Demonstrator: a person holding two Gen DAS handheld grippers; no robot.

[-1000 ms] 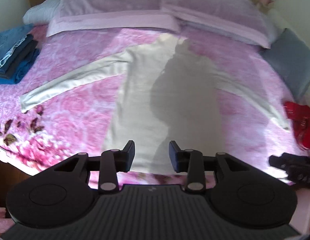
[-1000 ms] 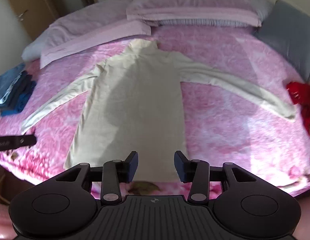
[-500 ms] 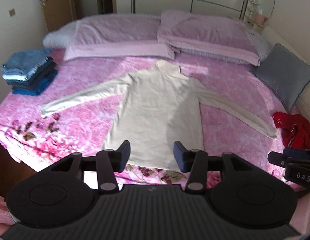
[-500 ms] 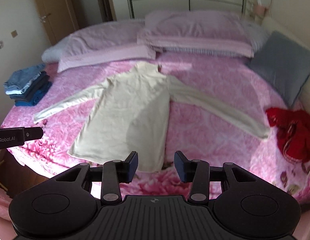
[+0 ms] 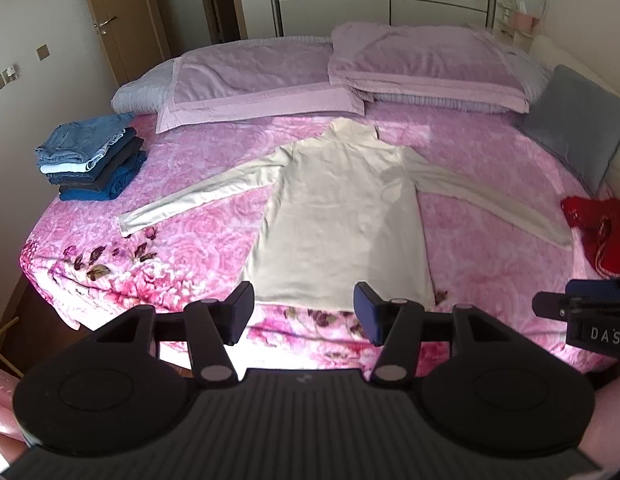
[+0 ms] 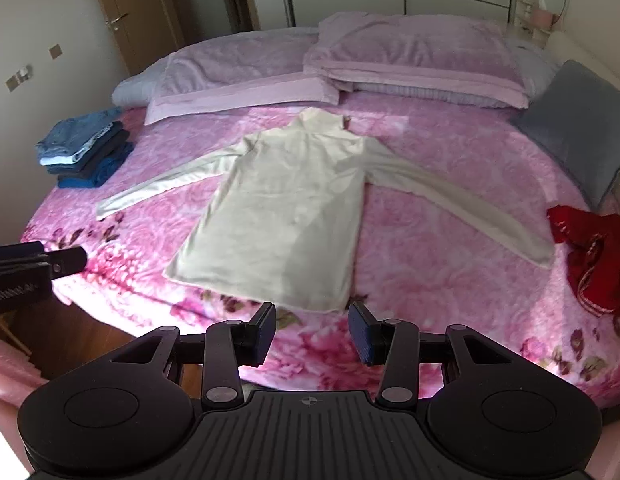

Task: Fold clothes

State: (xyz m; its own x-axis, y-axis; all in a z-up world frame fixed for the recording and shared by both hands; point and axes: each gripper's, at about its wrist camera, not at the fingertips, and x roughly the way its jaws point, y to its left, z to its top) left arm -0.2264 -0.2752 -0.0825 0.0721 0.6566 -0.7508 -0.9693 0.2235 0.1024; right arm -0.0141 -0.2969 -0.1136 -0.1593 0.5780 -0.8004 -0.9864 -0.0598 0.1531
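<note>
1. Pink floral bedspread (image 5: pixel 489 240) fills both views, with lilac pillows (image 5: pixel 425 68) at the head of the bed and a grey cushion (image 5: pixel 569 136) at the right edge.
2. Dead centre lies the cream turtleneck top (image 5: pixel 341 216), flat and unfolded, both sleeves spread wide, hem toward the foot of the bed.
3. Folded jeans stack (image 5: pixel 90 160) sits at the left edge, well apart from the top.
4. Red garment (image 5: pixel 601 236) lies crumpled just beyond the right sleeve's cuff.
5. Left claw (image 5: pixel 304 316) hangs above the hem, jaws opening, nothing between them.
6. Right claw (image 6: pixel 311 334) hovers near the hem's right corner, jaws apart and empty.
</note>
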